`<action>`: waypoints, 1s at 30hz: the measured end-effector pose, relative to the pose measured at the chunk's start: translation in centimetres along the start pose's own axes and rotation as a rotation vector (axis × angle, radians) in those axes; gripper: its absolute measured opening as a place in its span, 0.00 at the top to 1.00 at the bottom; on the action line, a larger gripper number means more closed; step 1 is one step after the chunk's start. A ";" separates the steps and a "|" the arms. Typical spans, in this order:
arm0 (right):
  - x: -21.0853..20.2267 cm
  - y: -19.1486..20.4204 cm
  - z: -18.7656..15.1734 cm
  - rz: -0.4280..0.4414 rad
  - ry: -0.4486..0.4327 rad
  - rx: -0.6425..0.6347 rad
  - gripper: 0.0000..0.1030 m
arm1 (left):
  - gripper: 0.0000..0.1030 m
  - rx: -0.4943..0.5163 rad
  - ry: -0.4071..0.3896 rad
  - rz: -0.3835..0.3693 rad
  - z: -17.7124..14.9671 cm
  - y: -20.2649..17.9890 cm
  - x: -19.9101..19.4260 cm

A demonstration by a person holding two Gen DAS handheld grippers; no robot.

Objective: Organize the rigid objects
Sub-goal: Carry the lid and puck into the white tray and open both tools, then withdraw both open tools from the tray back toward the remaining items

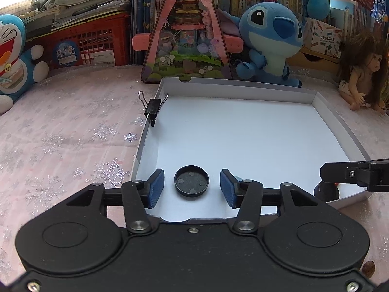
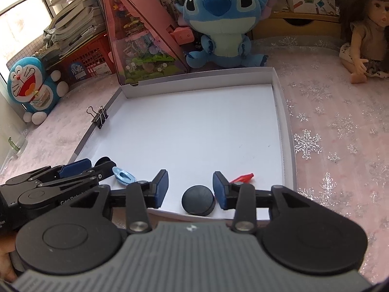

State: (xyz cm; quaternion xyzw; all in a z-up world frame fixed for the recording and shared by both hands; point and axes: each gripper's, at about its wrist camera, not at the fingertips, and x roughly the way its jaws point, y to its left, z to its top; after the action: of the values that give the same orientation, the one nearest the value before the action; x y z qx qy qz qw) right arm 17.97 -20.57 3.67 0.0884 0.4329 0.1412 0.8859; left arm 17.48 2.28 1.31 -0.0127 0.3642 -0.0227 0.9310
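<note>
We see a shallow white box (image 1: pixel 243 131) lying open on the table (image 1: pixel 60 133), a black binder clip (image 1: pixel 153 108) on its left wall. Near the front edge, our left gripper (image 1: pixel 192 187) stands apart around a black round lid (image 1: pixel 191 181), pads clear of it. Our right gripper (image 2: pixel 190 187) is parted too, with a black puck (image 2: pixel 198 200) lying loose between its pads.

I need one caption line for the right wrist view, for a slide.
Right gripper open around a black disc in the white tray; left gripper beside a blue clip.
</note>
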 end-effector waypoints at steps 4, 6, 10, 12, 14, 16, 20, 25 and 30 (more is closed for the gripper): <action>-1.0 0.0 -0.5 -0.004 -0.040 -0.021 0.37 | 0.40 -0.002 -0.017 -0.026 -0.2 0.3 -1.2; -1.4 0.0 -0.7 -0.012 -0.056 -0.031 0.35 | 0.37 0.003 -0.028 -0.036 -0.4 0.3 -1.8; -2.1 0.1 -1.3 -0.026 -0.081 -0.053 0.32 | 0.33 0.014 -0.046 -0.053 -0.7 0.0 -3.0; -2.5 0.2 -1.6 -0.036 -0.095 -0.070 0.30 | 0.32 0.017 -0.054 -0.064 -0.9 -0.1 -3.7; -2.9 0.3 -2.0 -0.045 -0.111 -0.091 0.28 | 0.31 0.020 -0.063 -0.077 -1.2 -0.3 -4.3; -3.4 0.5 -2.4 -0.052 -0.126 -0.116 0.26 | 0.31 0.028 -0.071 -0.090 -1.5 -0.5 -5.0; -4.2 0.7 -3.4 -0.063 -0.152 -0.159 0.21 | 0.30 0.047 -0.088 -0.113 -2.3 -0.9 -6.3; -5.1 0.8 -4.7 -0.067 -0.173 -0.188 0.16 | 0.29 0.060 -0.095 -0.139 -3.4 -1.1 -7.5; -5.9 0.7 -6.0 -0.070 -0.192 -0.204 0.15 | 0.28 0.084 -0.110 -0.162 -4.8 -1.1 -8.7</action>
State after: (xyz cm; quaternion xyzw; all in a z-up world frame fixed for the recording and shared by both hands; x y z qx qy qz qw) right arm 9.63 -21.62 4.52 -0.0040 0.3324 0.1441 0.9321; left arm 7.80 1.54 3.76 -0.0043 0.3089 -0.1123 0.9444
